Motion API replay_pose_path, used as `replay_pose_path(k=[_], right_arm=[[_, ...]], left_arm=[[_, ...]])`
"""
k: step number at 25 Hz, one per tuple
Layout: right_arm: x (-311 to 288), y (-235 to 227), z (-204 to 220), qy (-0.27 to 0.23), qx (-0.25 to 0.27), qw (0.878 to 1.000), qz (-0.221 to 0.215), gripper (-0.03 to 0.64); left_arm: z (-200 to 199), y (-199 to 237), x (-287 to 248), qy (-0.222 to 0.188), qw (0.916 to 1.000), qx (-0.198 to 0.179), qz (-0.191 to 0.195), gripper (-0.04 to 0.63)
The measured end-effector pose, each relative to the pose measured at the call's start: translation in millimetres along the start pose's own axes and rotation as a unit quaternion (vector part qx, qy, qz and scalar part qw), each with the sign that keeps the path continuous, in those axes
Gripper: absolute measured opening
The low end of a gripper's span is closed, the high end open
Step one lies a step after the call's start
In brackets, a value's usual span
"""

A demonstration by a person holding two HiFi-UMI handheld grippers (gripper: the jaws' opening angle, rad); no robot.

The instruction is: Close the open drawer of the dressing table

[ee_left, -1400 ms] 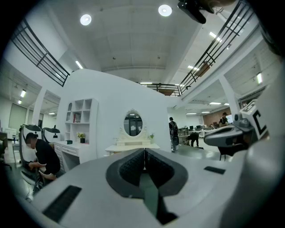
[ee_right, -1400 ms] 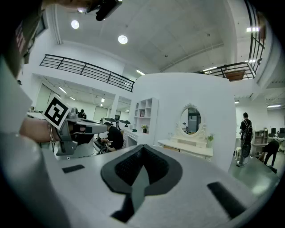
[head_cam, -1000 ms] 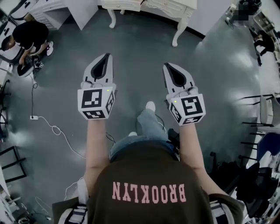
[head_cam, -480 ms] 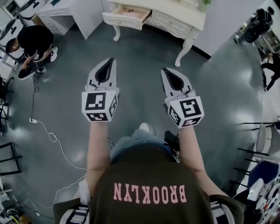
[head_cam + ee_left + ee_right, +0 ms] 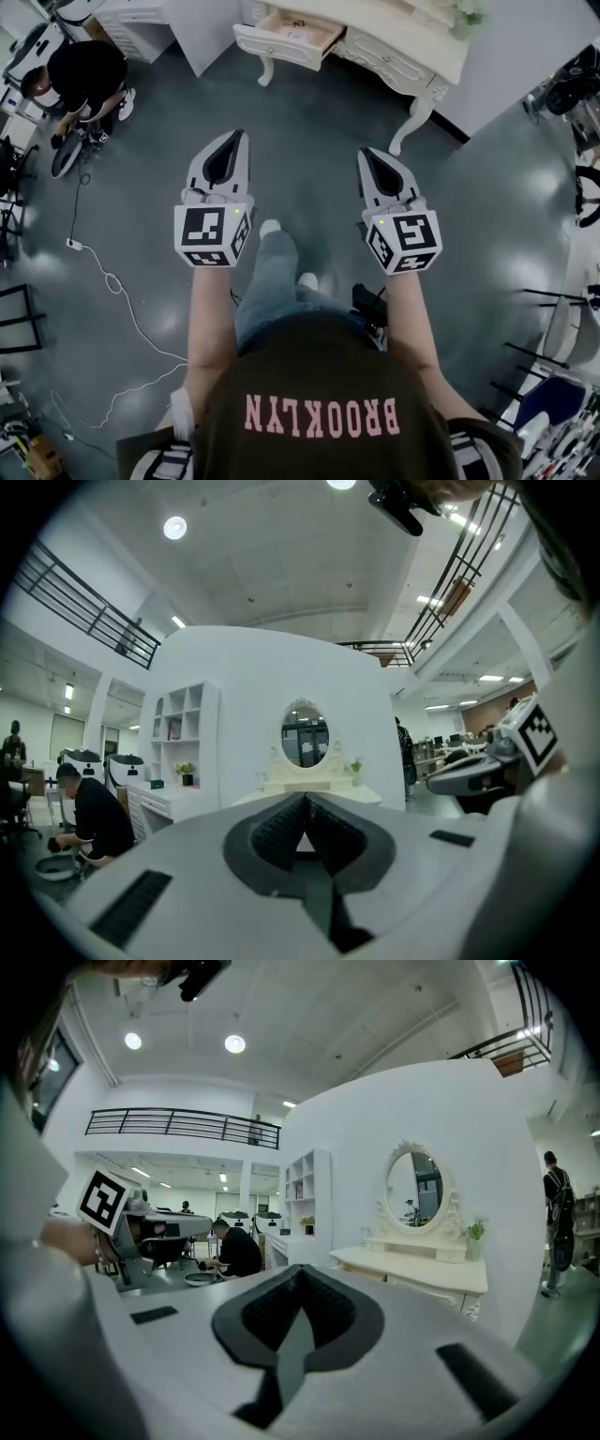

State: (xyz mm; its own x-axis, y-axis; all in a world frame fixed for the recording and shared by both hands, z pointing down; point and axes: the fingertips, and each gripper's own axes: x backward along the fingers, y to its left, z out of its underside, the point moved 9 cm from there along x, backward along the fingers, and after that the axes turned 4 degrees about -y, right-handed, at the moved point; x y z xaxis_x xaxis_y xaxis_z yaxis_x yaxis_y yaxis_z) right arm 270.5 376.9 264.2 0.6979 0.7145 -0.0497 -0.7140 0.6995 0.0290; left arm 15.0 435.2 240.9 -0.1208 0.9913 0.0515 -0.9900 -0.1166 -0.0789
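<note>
While the drawer [image 5: 286, 42] is standing pulled out at the top of the head view, well apart from both tools, most of the risk is lying in the approach. On the left, a cable [image 5: 111, 281] is trailing over the floor [image 5: 309, 131] near the person's feet and could be catching a shoe. The left tool [image 5: 233, 141] is pointing level with its jaws pressed together on nothing, and the right tool [image 5: 367, 157] is doing the same. A narrow closed tip could be slipping off the drawer's front or pushing on one corner only, which I judge could be skewing the drawer so that it is jamming half shut. Further right, the counter's curved leg [image 5: 419, 112] is sticking out where a foot could be knocking it. The drawer is looking cream and shallow, with a pinkish inside showing. It is hanging out of the left end of the cream counter [image 5: 394, 37], which is standing against a white wall.
</note>
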Motion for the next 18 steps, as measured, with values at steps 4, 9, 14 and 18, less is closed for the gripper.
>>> replay_pose_path(k=[4,9,14,18], right_arm=[[-31.5,-2.7,8.4,0.009,0.014,1.0,0.0,-0.003],[-88.2,-17.3,14.5,0.017,0.015,1.0,0.02,-0.003],[-164.8,-30.4,5.0,0.015,0.014,0.999,0.039,-0.005],[-223.7,-39.0,-0.4,0.015,0.006,0.998,0.053,-0.003]], left_arm=[[17.7,22.5,-26.0,0.016,0.9998,0.003,-0.007,0.003],[34.1,58.7,-82.1,0.029,0.9996,0.001,0.007,0.003],[39.8,109.8,-153.6,0.031,0.999,0.012,0.032,0.003],[41.4,150.8,-207.9,0.033,0.9981,0.009,0.052,0.003]])
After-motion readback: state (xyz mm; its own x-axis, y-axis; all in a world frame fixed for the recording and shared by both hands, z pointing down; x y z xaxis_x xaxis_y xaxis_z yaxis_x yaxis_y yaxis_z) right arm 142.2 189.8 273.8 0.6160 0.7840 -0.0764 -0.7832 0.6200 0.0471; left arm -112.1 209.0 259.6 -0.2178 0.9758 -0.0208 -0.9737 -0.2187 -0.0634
